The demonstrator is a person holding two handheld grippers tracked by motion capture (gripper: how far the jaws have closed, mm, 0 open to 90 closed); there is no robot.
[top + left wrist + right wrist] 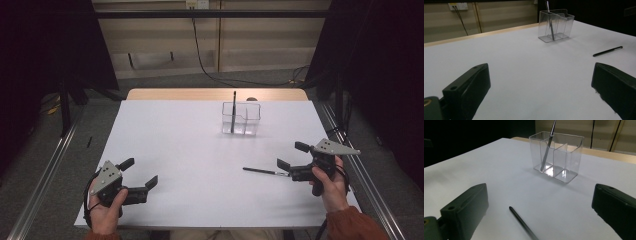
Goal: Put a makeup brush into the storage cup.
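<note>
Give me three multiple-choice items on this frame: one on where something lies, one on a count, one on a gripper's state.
1. Where is the loose pen?
A. flat on the table before the right gripper
B. inside the holder
C. on the floor

2. How many pens stand in the clear holder?
A. none
B. one
C. three

3. The left gripper is:
A. shut on a pen
B. open, holding nothing
C. shut on the holder

Answers: 1 A, it lies on the white top between that gripper's fingers; 2 B, a single standing pen leans there; 3 B, its fingers stand wide apart.
</note>
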